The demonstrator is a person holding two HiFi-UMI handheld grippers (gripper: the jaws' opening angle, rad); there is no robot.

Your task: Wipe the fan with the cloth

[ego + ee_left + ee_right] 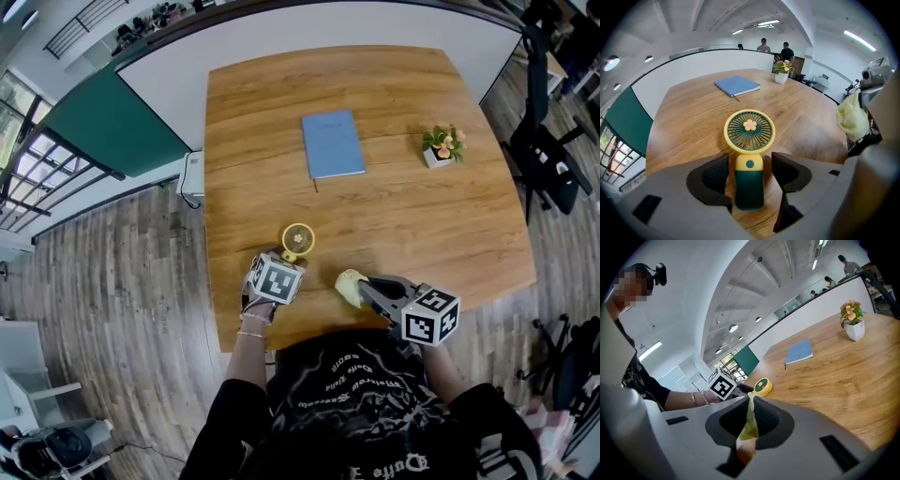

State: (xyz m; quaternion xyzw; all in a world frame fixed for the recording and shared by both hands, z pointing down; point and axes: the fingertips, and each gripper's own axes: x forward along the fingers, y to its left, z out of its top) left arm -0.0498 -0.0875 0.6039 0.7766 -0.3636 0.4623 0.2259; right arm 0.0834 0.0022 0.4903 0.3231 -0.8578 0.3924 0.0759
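A small yellow and dark green hand fan (298, 240) lies flat on the wooden table (394, 216), near its front edge. In the left gripper view the fan (749, 136) has its handle between the jaws of my left gripper (749, 161). A thin strip of table shows on each side of the handle, so the gripper is open. My right gripper (367, 287) hovers to the right of the fan, shut on a crumpled yellow cloth (350, 286). The cloth (749, 425) hangs pinched between its pads. The fan head (762, 386) shows beyond it.
A blue notebook (332, 143) lies at mid-table. A small potted plant (441, 145) stands at the far right. A white partition (309, 37) runs behind the table. Bare wood lies between the fan and the notebook. Several people (774, 48) stand far off.
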